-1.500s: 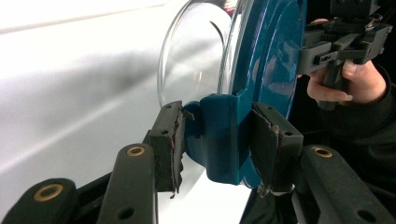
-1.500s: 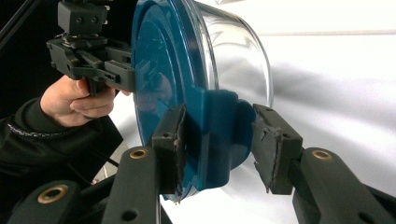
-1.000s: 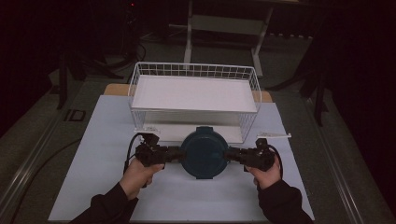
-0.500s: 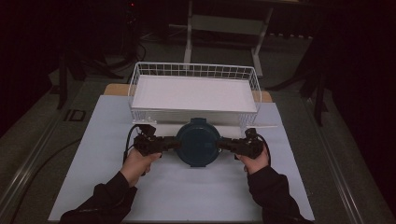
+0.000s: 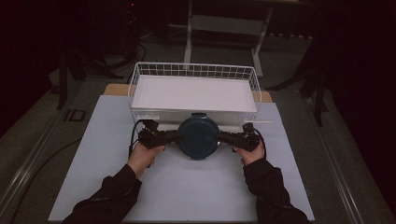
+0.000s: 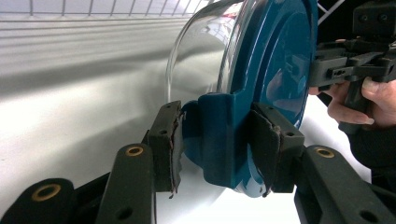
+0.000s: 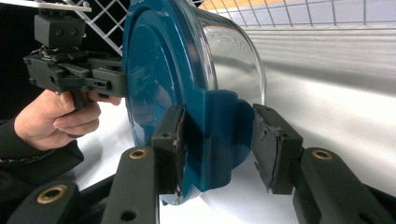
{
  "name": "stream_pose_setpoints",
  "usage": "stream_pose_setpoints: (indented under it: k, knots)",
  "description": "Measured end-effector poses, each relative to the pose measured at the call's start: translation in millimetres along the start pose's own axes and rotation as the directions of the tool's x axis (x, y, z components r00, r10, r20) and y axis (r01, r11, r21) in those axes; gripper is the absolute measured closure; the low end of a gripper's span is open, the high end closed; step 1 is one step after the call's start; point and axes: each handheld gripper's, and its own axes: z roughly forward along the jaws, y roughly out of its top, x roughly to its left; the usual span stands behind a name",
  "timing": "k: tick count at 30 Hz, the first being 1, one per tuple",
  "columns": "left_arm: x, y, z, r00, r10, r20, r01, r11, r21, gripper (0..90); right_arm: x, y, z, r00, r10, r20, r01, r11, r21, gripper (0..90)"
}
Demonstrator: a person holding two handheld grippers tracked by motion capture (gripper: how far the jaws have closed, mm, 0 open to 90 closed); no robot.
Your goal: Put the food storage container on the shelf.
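A round glass container (image 5: 198,136) with a dark teal lid (image 6: 275,60) hangs between my two grippers, just in front of the wire basket (image 5: 194,66). My left gripper (image 5: 178,136) is shut on the lid's side tab (image 6: 219,140), one pad on each face. My right gripper (image 5: 219,136) is shut on the opposite tab (image 7: 219,135) in the same way. The clear glass bowl (image 7: 233,51) shows behind the lid. In the left gripper view the right gripper (image 6: 345,65) and its hand show beyond the lid. Whether the container touches the table I cannot tell.
The white wire basket has a white floor and stands at the back of the white table mat (image 5: 187,186). Its mesh (image 7: 303,9) is close behind the container. Dark floor and stand legs (image 5: 189,32) surround the table.
Both hands have carried the container away from the person toward the basket's front wall, and slightly lower. Both grips look the same.
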Motion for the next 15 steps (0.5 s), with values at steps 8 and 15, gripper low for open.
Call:
stream_pose_setpoints:
  k: [8, 15]
  knots:
    - [12.0, 0.2, 4.2, 0.9997, -0.023, -0.012, 0.023, 0.9997, -0.007, 55.1, -11.2, -2.7, 14.6, 1.0, 0.005, 0.008, -0.005, 1.0, -0.017, 56.3]
    - [13.3, 3.2, 5.0, 0.9989, -0.042, -0.021, 0.041, 0.9989, -0.021, 54.9, -14.1, -1.8, 16.7, 0.9998, 0.02, 0.003, -0.02, 0.999, -0.035, 55.9]
